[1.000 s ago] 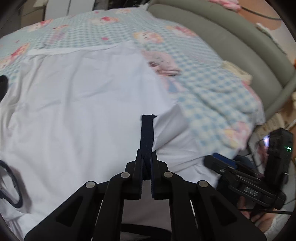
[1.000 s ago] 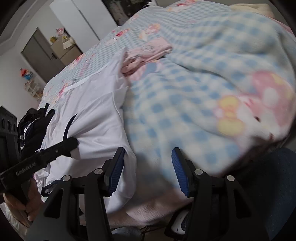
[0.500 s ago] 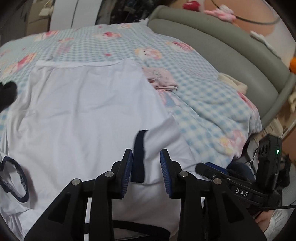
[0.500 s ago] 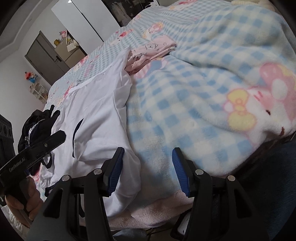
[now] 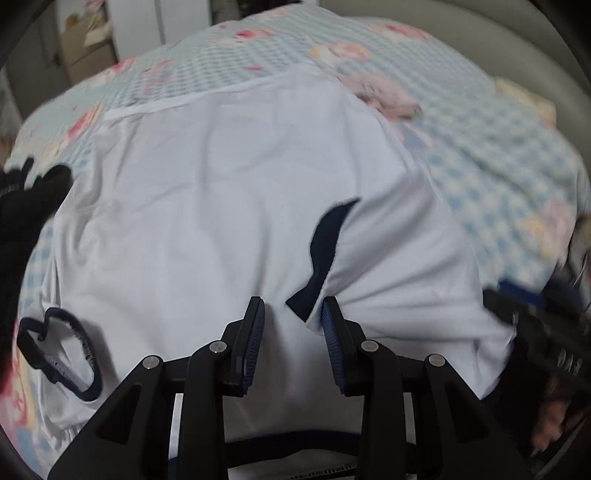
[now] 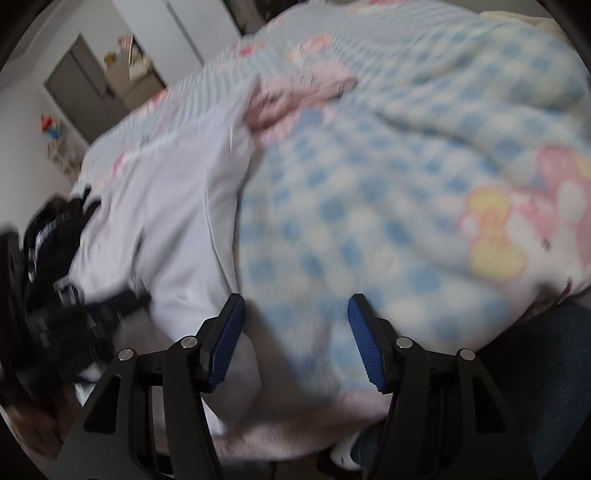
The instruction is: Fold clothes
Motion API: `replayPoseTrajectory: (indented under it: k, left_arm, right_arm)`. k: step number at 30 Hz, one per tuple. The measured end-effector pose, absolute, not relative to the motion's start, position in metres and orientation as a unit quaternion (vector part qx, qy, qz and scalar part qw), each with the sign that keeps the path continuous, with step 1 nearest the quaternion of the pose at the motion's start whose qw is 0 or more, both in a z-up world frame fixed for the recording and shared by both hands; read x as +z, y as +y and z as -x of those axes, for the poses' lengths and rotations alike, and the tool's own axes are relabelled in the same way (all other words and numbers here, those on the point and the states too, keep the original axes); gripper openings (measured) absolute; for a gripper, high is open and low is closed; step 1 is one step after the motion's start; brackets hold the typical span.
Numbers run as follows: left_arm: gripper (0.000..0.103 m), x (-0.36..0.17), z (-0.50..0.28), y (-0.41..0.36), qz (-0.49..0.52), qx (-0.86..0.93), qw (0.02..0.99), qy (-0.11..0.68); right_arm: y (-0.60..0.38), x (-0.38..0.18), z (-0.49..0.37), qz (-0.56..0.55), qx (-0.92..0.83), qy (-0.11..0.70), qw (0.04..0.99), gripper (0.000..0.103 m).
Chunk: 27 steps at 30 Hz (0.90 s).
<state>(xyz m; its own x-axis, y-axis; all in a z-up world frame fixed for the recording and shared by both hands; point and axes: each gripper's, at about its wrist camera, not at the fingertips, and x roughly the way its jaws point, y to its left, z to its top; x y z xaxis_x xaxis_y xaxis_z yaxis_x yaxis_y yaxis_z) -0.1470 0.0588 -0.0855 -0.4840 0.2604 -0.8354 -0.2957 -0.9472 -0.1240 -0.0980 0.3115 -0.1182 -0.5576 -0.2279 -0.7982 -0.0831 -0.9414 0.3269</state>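
A white T-shirt (image 5: 207, 206) with navy trim lies spread on the bed. Its right sleeve is folded inward, with the navy cuff (image 5: 323, 254) lying on the shirt body. The navy collar (image 5: 59, 354) shows at the lower left. My left gripper (image 5: 293, 332) is open and empty, just short of the cuff. My right gripper (image 6: 293, 332) is open and empty, over the edge of the blue checked blanket (image 6: 406, 206), right of the shirt (image 6: 177, 221). The right gripper also shows in the left wrist view (image 5: 539, 332) at the right edge.
A pink folded garment (image 5: 380, 96) lies past the shirt's right side. A pile of dark clothes (image 5: 22, 206) sits at the left. The grey headboard (image 5: 498, 29) curves along the far right. A white wardrobe and a door (image 6: 92, 88) stand behind the bed.
My left gripper opened and let go of the navy sleeve cuff, which now lies on the shirt, and then drew back. My right gripper stayed open and shifted a little.
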Motion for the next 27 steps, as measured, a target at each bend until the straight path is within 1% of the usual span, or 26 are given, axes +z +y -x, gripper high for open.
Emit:
replayPoseTrajectory:
  k: [1,2,3,5,7,8,9,10,11,12,13,15,17,19,20,21,23,25,27]
  left_arm:
    - [0.031,-0.078,0.142,0.057,0.463,0.866,0.188,-0.006]
    - [0.033,-0.071,0.138,0.056,0.444,0.87,0.213,-0.031]
    - [0.034,-0.066,0.134,0.058,0.43,0.87,0.238,-0.047]
    - [0.035,-0.073,0.132,0.077,0.444,0.857,0.261,-0.025]
    - [0.035,-0.093,0.139,0.089,0.49,0.839,0.236,0.002]
    - [0.033,-0.099,0.139,0.089,0.508,0.831,0.227,-0.006]
    - [0.032,-0.09,0.131,0.085,0.494,0.835,0.239,-0.034]
    - [0.036,-0.078,0.121,0.081,0.472,0.84,0.258,-0.061]
    - [0.044,-0.06,0.108,0.081,0.438,0.85,0.284,-0.075]
    - [0.054,-0.046,0.097,0.083,0.416,0.86,0.289,-0.058]
    - [0.054,-0.039,0.089,0.087,0.406,0.868,0.284,-0.029]
    - [0.054,-0.04,0.081,0.09,0.412,0.872,0.264,0.008]
    - [0.054,-0.059,0.086,0.081,0.454,0.86,0.233,0.012]
    - [0.05,-0.074,0.084,0.06,0.485,0.847,0.217,-0.014]
    - [0.045,-0.08,0.08,0.047,0.494,0.842,0.214,-0.032]
    - [0.043,-0.086,0.076,0.035,0.503,0.837,0.211,-0.05]
    - [0.043,-0.093,0.067,0.009,0.512,0.83,0.204,-0.084]
    - [0.043,-0.081,0.054,-0.017,0.479,0.848,0.196,-0.112]
    - [0.043,-0.073,0.047,-0.047,0.452,0.864,0.167,-0.145]
  right_arm:
    - [0.312,-0.116,0.096,-0.467,-0.865,-0.175,0.051,0.06]
    - [0.316,-0.111,0.093,-0.455,-0.867,-0.193,0.06,0.06]
    - [0.32,-0.105,0.09,-0.44,-0.87,-0.213,0.069,0.066]
    - [0.32,-0.102,0.09,-0.434,-0.875,-0.205,0.059,0.072]
    - [0.311,-0.116,0.098,-0.477,-0.862,-0.165,0.037,0.072]
    - [0.307,-0.124,0.101,-0.498,-0.854,-0.151,0.031,0.068]
    - [0.305,-0.127,0.1,-0.504,-0.85,-0.15,0.029,0.067]
    - [0.304,-0.122,0.097,-0.5,-0.852,-0.155,0.029,0.066]
    - [0.303,-0.114,0.092,-0.488,-0.858,-0.159,0.034,0.066]
    - [0.302,-0.104,0.086,-0.471,-0.866,-0.162,0.041,0.066]
    - [0.299,-0.098,0.082,-0.462,-0.871,-0.159,0.042,0.066]
    - [0.291,-0.093,0.077,-0.453,-0.879,-0.145,0.036,0.066]
    - [0.286,-0.094,0.07,-0.457,-0.877,-0.141,0.037,0.066]
    - [0.281,-0.098,0.064,-0.465,-0.874,-0.138,0.039,0.065]
    - [0.279,-0.1,0.061,-0.469,-0.872,-0.137,0.041,0.063]
    - [0.277,-0.101,0.057,-0.473,-0.87,-0.136,0.042,0.059]
    - [0.272,-0.105,0.051,-0.481,-0.866,-0.133,0.044,0.058]
    - [0.268,-0.108,0.044,-0.488,-0.862,-0.13,0.046,0.058]
    - [0.268,-0.111,0.043,-0.488,-0.858,-0.148,0.06,0.059]
